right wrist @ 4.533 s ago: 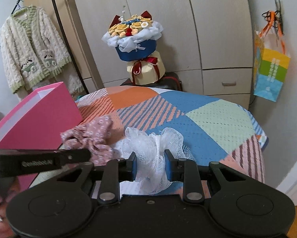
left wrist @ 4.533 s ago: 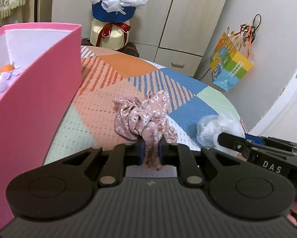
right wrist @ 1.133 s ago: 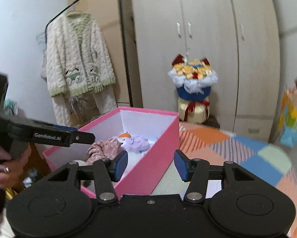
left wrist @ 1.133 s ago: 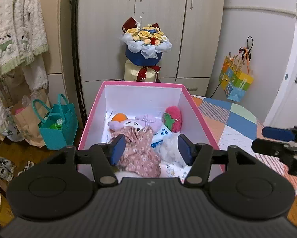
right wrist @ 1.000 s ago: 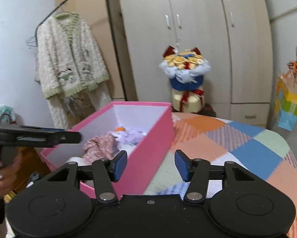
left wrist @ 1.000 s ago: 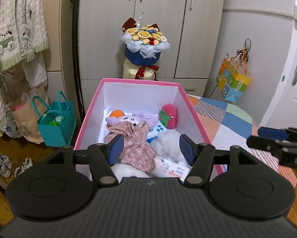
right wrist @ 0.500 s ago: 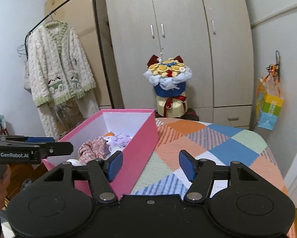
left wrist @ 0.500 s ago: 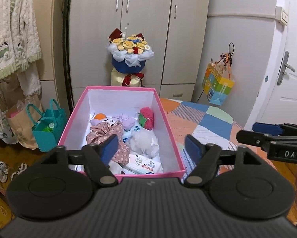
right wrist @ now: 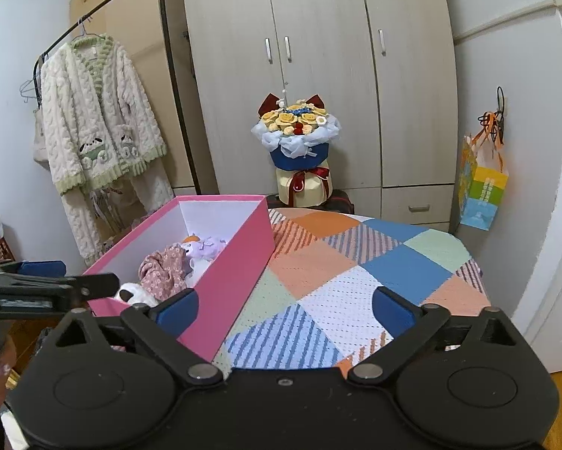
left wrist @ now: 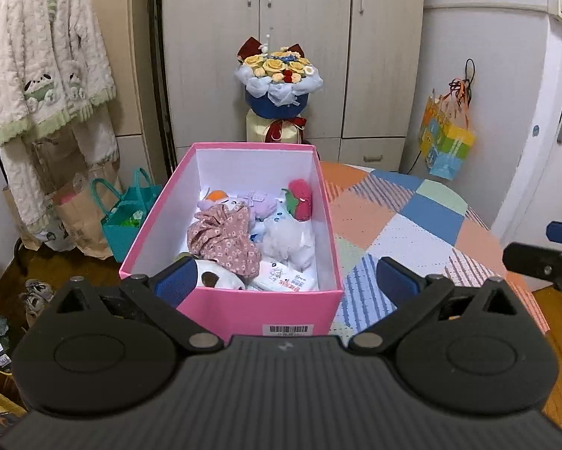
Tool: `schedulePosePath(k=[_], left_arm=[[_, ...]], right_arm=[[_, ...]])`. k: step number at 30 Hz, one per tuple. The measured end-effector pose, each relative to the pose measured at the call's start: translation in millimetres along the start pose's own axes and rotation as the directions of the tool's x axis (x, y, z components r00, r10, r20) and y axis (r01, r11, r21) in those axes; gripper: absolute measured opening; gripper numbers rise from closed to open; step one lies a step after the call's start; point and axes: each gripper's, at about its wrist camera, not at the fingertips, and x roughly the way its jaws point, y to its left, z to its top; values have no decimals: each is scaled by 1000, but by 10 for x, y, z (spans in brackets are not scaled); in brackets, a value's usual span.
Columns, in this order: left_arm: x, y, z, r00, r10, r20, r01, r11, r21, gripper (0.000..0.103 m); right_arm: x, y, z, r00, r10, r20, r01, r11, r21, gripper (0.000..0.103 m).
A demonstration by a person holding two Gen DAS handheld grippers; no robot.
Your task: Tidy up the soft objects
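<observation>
A pink box (left wrist: pixel 299 311) (right wrist: pixel 239 273) stands on the patchwork table (left wrist: pixel 400 232) (right wrist: pixel 337 281). Inside lie a pink floral scrunchie (left wrist: pixel 222 240) (right wrist: pixel 164 266), a white mesh puff (left wrist: pixel 288 242), a purple plush (left wrist: pixel 260 204) (right wrist: pixel 206 245), a red plush (left wrist: pixel 300 202), a tissue pack (left wrist: pixel 286 281) and a white-and-brown plush (left wrist: pixel 215 279) (right wrist: pixel 132 294). My left gripper (left wrist: pixel 284 281) is open and empty, held back from the box's near end. My right gripper (right wrist: pixel 284 307) is open and empty, over the table to the right of the box.
A flower bouquet (left wrist: pixel 279 90) (right wrist: pixel 299 142) stands behind the table before wardrobe doors (left wrist: pixel 299 37). A cream cardigan (right wrist: pixel 97 120) hangs at left. Bags (left wrist: pixel 127 206) sit on the floor left of the box. A colourful gift bag (left wrist: pixel 445 142) (right wrist: pixel 481 191) hangs at right.
Earlier the left gripper held the scrunchie and the right held the mesh puff on the table; both lie in the box now. Both grippers have opened wider and drawn back.
</observation>
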Motion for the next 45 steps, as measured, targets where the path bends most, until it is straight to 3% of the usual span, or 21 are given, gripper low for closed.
schedulePosePath(k=[7,13,16,20,45], left_arm=[[-240,-109,-63,999,10,53,-12,999,38,103],[-286,-223,-82,996,2,89,-8,998,67,103],[-271,-277,-132,994,23,103,-31,997,69,103],[-203,-285,-206,995,27,93,-32,998,48,103],[-173,-317,-374,993,90,77,-94,995,47,103]], right_arm=[[-204,-30,35,999,-26,-21,27,997,74,103],[-367,39,-19,998,-29,62,28,999,17,103],[-347,87,-58,996,-64,61,65,998,-18,103],[-343,98,-121,992,-106,69,109,993,-46,103],[-245,-139,-322,986,-166,27,166,986,21,103]])
